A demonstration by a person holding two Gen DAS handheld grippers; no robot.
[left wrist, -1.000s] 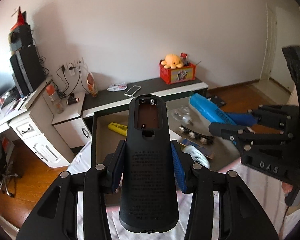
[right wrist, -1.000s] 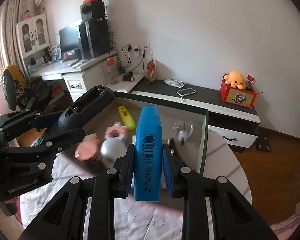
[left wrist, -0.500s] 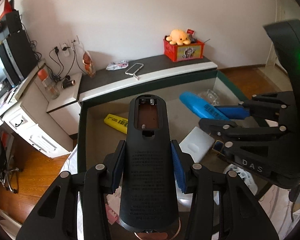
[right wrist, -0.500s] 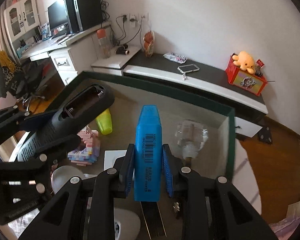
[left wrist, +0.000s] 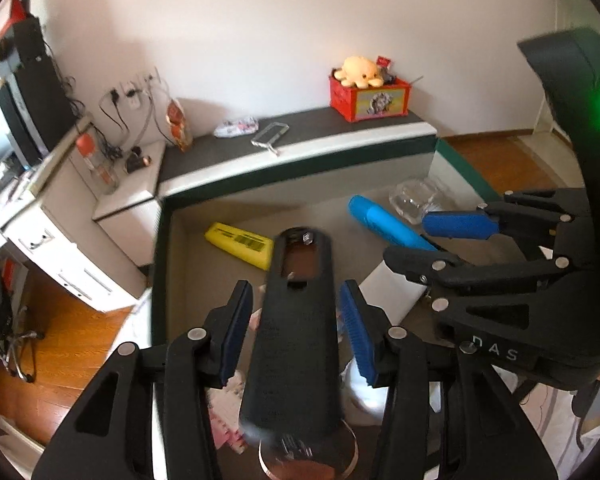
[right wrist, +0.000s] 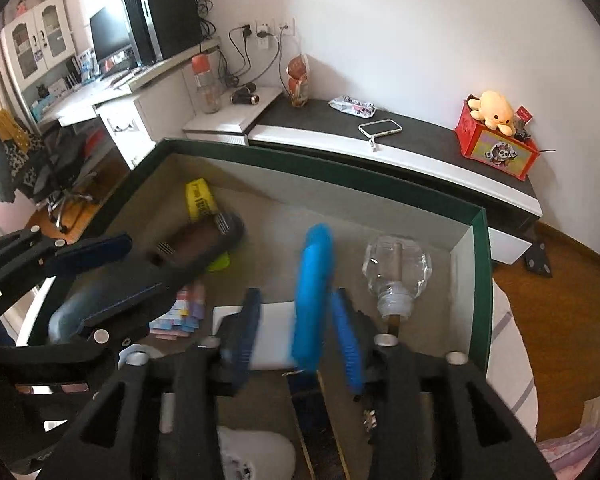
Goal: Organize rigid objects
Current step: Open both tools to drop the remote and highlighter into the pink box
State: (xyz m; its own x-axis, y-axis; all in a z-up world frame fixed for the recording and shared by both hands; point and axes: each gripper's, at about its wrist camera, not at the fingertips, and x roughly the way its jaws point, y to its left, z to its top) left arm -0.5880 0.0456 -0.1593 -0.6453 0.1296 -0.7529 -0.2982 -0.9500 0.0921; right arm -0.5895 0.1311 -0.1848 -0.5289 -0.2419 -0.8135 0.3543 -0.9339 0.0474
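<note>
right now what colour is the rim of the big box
Dark green rim, with pale inner walls; the right wrist view shows it best.

Your black remote [left wrist: 296, 332] and blue marker [right wrist: 313, 300] show motion-blurred; the remote's near end hides most of the copper-rimmed round thing [left wrist: 312, 460] beneath it.

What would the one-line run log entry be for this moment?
phase: release over box | left tool: jaws opening, pads clear of black remote | right tool: jaws opening, pads clear of blue highlighter
</note>
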